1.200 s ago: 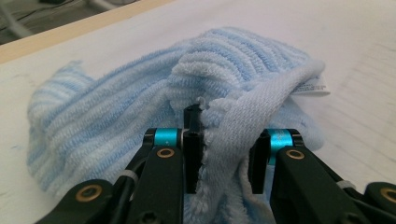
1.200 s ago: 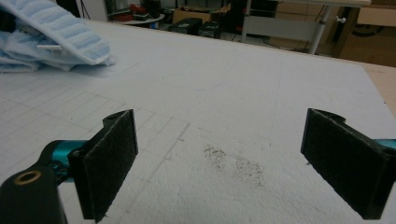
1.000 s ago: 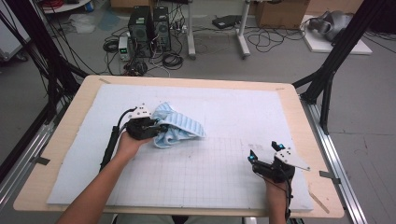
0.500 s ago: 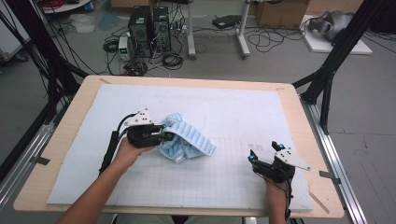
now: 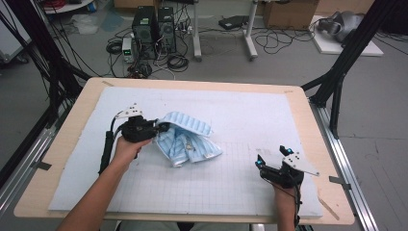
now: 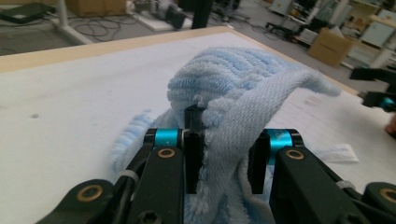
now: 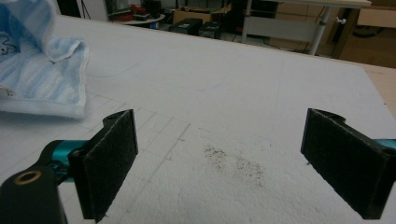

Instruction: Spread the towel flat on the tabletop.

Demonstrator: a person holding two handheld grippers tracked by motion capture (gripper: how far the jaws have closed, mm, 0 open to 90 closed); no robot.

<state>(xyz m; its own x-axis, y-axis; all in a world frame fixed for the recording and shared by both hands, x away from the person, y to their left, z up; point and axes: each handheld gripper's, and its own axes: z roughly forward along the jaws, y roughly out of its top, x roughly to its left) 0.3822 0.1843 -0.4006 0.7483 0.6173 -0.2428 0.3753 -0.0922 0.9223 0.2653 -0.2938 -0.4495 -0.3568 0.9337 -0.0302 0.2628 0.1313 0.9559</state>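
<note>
Blue towel (image 5: 186, 141) (crumpled) pinched in left hand-held gripper (image 5: 161, 127).

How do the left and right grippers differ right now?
The left gripper has its jaws partly closed on the blue towel; the right gripper is wide open and holds nothing. The left sits mid-table against the towel; the right rests near the table's front right, apart from it. Both are hand-held with black jaws.

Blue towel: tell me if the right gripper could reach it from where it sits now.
Probably yes. The right gripper is open, and bare white mat lies between it and the blue towel.
</note>
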